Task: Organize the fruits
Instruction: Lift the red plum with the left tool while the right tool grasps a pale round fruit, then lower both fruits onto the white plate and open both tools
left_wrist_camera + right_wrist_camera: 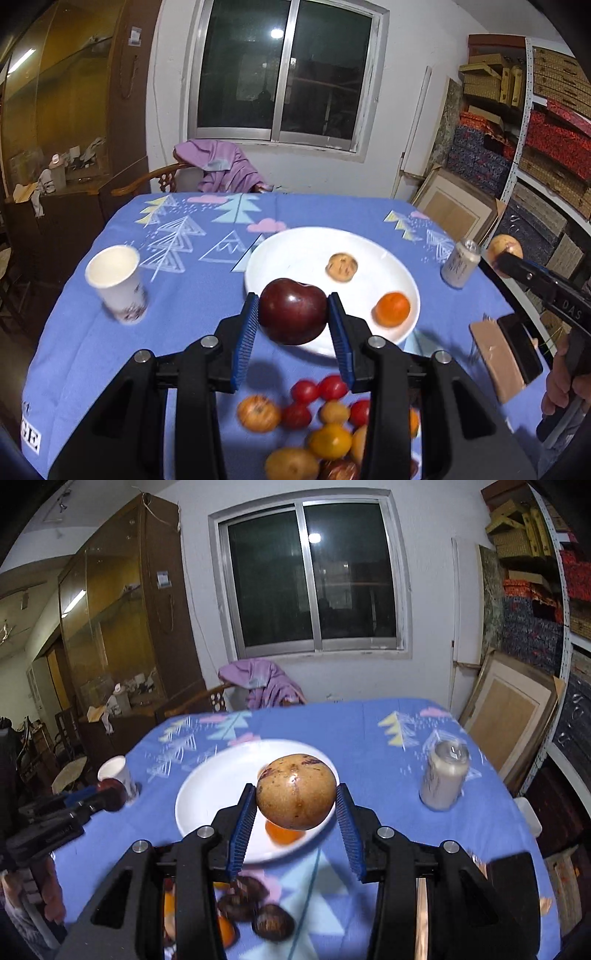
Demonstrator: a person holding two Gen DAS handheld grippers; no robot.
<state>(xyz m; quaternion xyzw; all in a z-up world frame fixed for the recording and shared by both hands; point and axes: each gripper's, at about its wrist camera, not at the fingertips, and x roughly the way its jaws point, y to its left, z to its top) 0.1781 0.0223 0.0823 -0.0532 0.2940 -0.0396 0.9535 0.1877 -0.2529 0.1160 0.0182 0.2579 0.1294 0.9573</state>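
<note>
Blue patterned tablecloth (92, 332), with fruit heap (325, 432) at near edge; white plate (295, 251) mid-table, already carrying orange mandarin (392, 308) and speckled cookie-like piece (341, 267). Paper cup (116, 284) well left of plate, drink can (445, 775) well right.

Left gripper (292, 314) clamped on dark red plum (291, 312), held above plate's near rim. Right gripper (296, 797) clamped on tan speckled fruit (296, 792), hanging over plate.

Best handled one at a time: lower onto bare plate, clear of mandarin, loosen only at contact to avoid rolling. Worth keeping both tools apart.
</note>
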